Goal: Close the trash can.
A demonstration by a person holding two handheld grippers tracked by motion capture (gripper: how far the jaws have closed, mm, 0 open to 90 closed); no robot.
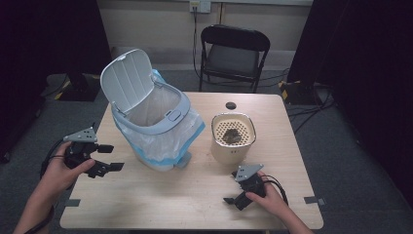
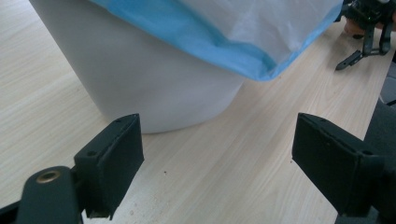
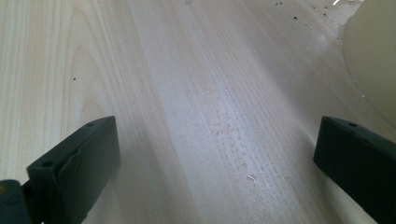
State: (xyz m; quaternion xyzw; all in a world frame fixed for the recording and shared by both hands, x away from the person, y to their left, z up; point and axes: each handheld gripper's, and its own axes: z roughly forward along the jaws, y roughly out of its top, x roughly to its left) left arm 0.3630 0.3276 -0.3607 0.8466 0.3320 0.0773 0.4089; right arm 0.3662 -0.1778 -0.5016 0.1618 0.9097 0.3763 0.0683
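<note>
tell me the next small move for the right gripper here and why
Probably ease the right gripper forward toward the cream perforated-top container. Its jaws stand wide open and empty over the bare wooden table, while the container with dark scraps on its strainer sits just ahead. The white lined trash bin has its lid up, which suggests the scraps go there, though that is a guess.

Table (image 1: 160, 195), light wood, with contents.
On it: lidded white bin (image 1: 148, 114) with blue-edged liner, left of centre; cream perforated-top pot (image 1: 233, 138), right; black disc (image 1: 230, 105) near far edge.

Black grippers (image 1: 104, 157), blocky fingers (image 2: 112, 161), grey triangular plates, trailing black cables
</note>
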